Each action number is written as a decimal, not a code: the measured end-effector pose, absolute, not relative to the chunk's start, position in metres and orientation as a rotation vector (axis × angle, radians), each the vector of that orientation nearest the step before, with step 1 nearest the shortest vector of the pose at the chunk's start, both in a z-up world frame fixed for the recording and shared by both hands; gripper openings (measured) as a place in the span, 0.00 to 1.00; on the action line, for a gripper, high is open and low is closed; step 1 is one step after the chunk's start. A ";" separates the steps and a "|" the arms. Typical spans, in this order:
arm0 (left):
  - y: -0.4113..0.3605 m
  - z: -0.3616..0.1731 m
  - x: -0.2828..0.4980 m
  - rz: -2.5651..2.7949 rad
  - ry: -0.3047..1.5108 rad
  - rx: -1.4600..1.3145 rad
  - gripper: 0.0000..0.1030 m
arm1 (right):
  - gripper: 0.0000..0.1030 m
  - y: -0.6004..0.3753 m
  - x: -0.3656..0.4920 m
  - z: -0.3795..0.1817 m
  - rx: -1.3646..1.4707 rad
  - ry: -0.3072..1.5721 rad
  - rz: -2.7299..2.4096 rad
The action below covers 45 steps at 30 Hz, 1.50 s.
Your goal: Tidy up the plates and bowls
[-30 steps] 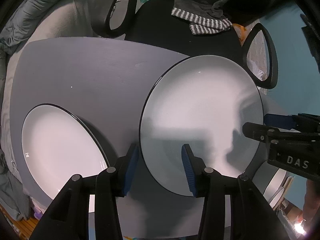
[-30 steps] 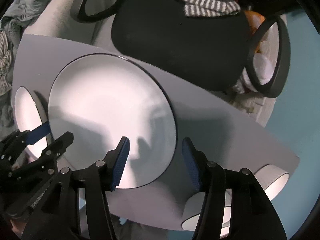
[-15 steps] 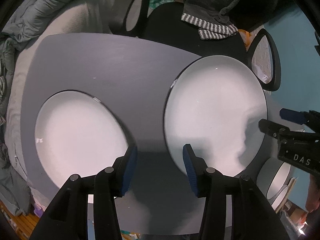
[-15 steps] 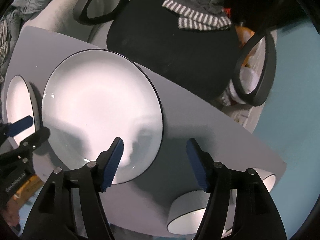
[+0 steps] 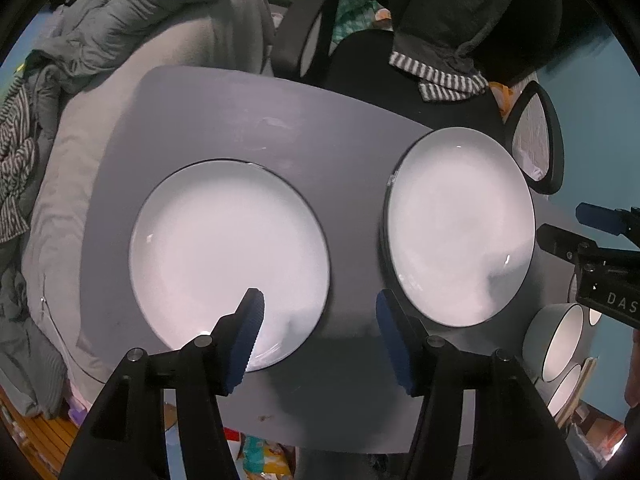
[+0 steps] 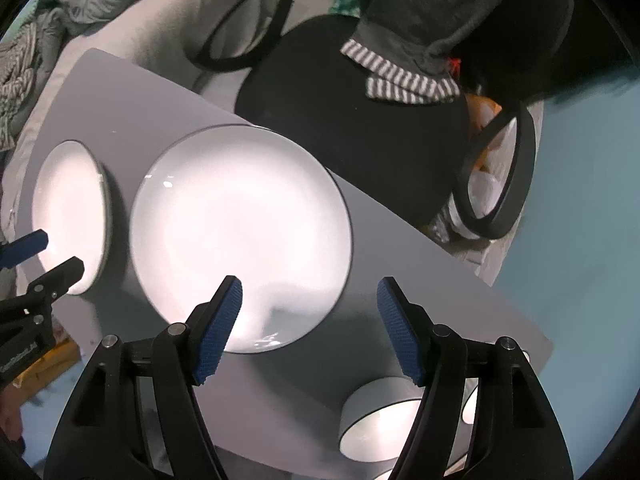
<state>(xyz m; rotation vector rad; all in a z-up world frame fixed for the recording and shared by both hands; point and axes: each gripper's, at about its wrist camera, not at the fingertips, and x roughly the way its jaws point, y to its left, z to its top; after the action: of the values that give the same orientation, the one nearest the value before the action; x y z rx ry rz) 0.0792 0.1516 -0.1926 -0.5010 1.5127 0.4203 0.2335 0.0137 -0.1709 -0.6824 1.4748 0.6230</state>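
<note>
While both claws hover above the desk (image 5: 224,120), each stands released, blue pads spread wide with nothing between them. Left claw (image 5: 320,336): the left plate (image 5: 228,248) lies flat, face up, just ahead, its near rim under the left pad. The right plate (image 5: 460,224) lies flat ahead and to the right, apart from the first, with a strip of bare desk between them that runs straight ahead of this claw. Being round, the plates show no long axis. Right claw (image 6: 310,328): the right plate (image 6: 240,236) sits ahead and left, its far rim close to the far desk edge. Bowls (image 6: 380,428) stand open side up at the near desk edge, below the right pad. Bare desk lies ahead to the right of this claw.
</note>
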 end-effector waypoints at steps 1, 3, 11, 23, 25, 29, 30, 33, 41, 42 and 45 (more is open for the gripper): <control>0.153 -0.190 0.077 0.420 1.509 -0.501 0.58 | 0.68 0.016 0.231 -0.168 -0.685 1.469 0.632; 0.156 -0.186 0.072 0.425 1.502 -0.499 0.58 | 0.68 0.023 0.225 -0.162 -0.689 1.456 0.650; 0.176 -0.178 0.044 0.458 1.485 -0.525 0.60 | 0.68 0.043 0.206 -0.145 -0.710 1.414 0.703; 0.217 -0.186 0.005 0.523 1.473 -0.616 0.60 | 0.68 0.087 0.181 -0.141 -0.739 1.396 0.783; 0.223 -0.187 0.000 0.536 1.473 -0.621 0.60 | 0.68 0.096 0.178 -0.142 -0.746 1.395 0.799; 0.236 -0.193 -0.010 0.554 1.474 -0.650 0.60 | 0.68 0.116 0.169 -0.144 -0.757 1.389 0.835; 0.240 -0.196 -0.013 0.555 1.477 -0.655 0.60 | 0.68 0.122 0.167 -0.145 -0.762 1.387 0.841; 0.248 -0.201 -0.017 0.561 1.487 -0.652 0.60 | 0.68 0.132 0.164 -0.151 -0.760 1.393 0.846; 0.269 -0.218 -0.026 0.556 1.503 -0.681 0.60 | 0.68 0.159 0.159 -0.175 -0.732 1.434 0.840; 0.273 -0.222 -0.027 0.556 1.508 -0.692 0.60 | 0.68 0.162 0.159 -0.179 -0.722 1.445 0.842; 0.282 -0.229 -0.031 0.555 1.517 -0.711 0.60 | 0.68 0.170 0.161 -0.191 -0.699 1.480 0.845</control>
<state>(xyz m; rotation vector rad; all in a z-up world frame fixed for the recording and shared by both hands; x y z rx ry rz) -0.0312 0.2825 -0.2286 -0.7109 1.5166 0.5549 0.1609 0.1700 -0.1914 -0.6987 1.4805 0.8446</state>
